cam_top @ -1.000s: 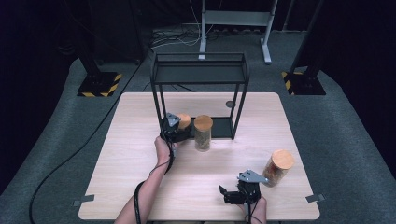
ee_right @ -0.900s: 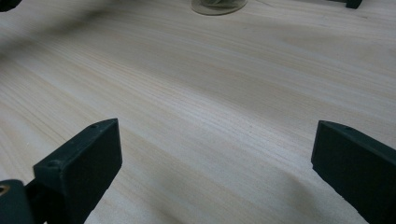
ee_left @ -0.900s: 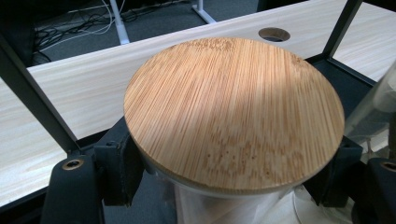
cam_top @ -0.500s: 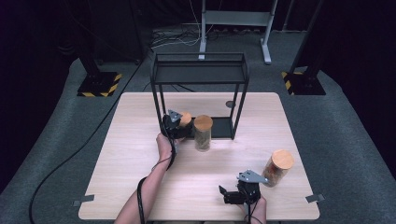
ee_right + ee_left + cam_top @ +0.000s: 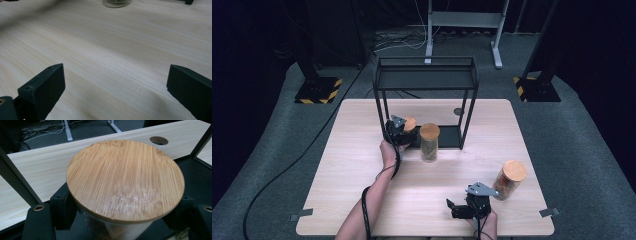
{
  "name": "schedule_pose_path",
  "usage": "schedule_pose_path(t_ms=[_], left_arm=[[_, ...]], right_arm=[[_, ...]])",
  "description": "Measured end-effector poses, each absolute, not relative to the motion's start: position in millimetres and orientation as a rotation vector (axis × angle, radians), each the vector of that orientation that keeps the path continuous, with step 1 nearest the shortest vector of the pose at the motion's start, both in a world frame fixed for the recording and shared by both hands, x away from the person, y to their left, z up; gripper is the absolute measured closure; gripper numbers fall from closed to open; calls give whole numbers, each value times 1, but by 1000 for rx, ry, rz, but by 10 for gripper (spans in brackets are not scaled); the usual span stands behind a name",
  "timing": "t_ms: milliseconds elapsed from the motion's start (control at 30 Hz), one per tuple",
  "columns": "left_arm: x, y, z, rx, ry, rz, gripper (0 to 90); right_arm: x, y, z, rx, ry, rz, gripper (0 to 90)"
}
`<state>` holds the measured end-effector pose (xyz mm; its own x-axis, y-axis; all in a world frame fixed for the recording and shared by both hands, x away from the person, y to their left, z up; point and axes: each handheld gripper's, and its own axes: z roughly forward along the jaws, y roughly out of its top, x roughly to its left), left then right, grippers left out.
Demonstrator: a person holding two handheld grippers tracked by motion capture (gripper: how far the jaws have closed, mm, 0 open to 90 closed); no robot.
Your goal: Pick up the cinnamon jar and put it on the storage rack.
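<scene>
A glass jar with a round bamboo lid [image 5: 125,180] sits between the jaws of my left gripper [image 5: 122,213], which is shut on its glass body. In the high view this jar [image 5: 410,124] and the left gripper [image 5: 396,131] are at the left front corner of the black metal rack [image 5: 425,75], by its low shelf. A second lidded jar [image 5: 429,142] stands upright on the table just in front of the rack. A third jar [image 5: 509,179] stands at the right. Beside it, my right gripper [image 5: 464,206] rests open near the front edge; its jaws [image 5: 116,87] frame bare wood.
The wooden table [image 5: 352,165] has a round cable hole [image 5: 458,111] behind the rack's right leg. The rack's posts [image 5: 17,182] flank the held jar. The base of a jar [image 5: 117,2] shows far ahead of the right gripper. Cables trail off the left side.
</scene>
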<state>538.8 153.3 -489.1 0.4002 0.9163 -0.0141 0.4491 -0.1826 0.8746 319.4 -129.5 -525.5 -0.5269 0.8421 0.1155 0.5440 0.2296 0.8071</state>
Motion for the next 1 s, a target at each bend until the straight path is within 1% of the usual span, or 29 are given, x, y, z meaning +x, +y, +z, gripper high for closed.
schedule_pose_path(t_ms=[367,1000], left_arm=[[545,152,-490,1769,1213,706,252],[547,152,-489,1784,1215,700,252]], right_arm=[[320,-129,-526,1280,2170,1193,12],[320,-129,-526,1281,2174,1192,11]])
